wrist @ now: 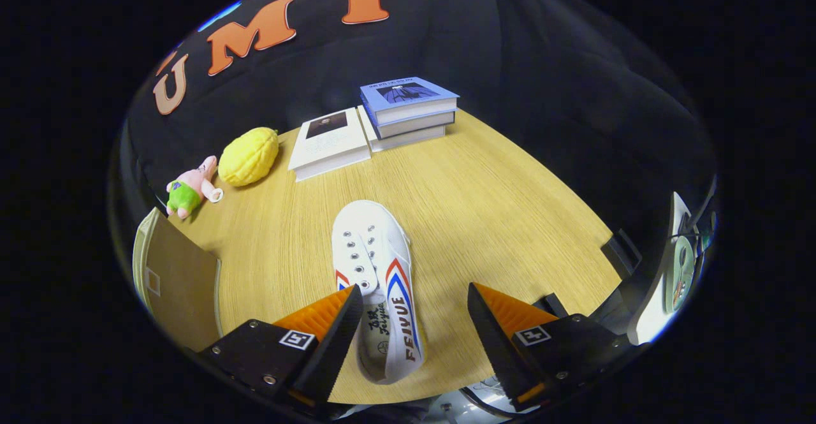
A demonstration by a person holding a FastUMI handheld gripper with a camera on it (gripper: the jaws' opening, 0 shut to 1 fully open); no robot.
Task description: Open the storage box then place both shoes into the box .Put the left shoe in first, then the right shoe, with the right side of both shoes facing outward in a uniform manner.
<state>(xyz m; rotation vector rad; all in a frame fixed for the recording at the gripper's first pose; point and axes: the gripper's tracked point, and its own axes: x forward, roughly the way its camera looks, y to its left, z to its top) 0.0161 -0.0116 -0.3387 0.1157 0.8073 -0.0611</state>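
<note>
A white canvas shoe [377, 284] with red and blue side stripes lies on the wooden table [484, 207], toe pointing away from me. Its heel end rests between my fingers, close against the left finger [331, 341]. My gripper [411, 296] is open, and the right finger [494, 341] stands well apart from the shoe. A brown storage box [182, 284] with its flap showing sits to the left of the left finger.
Beyond the shoe, a white book [330, 143] lies next to a stack of books [408, 110] at the table's far edge. A yellow plush [248, 156] and a small pink and green plush toy [190, 188] lie at the far left.
</note>
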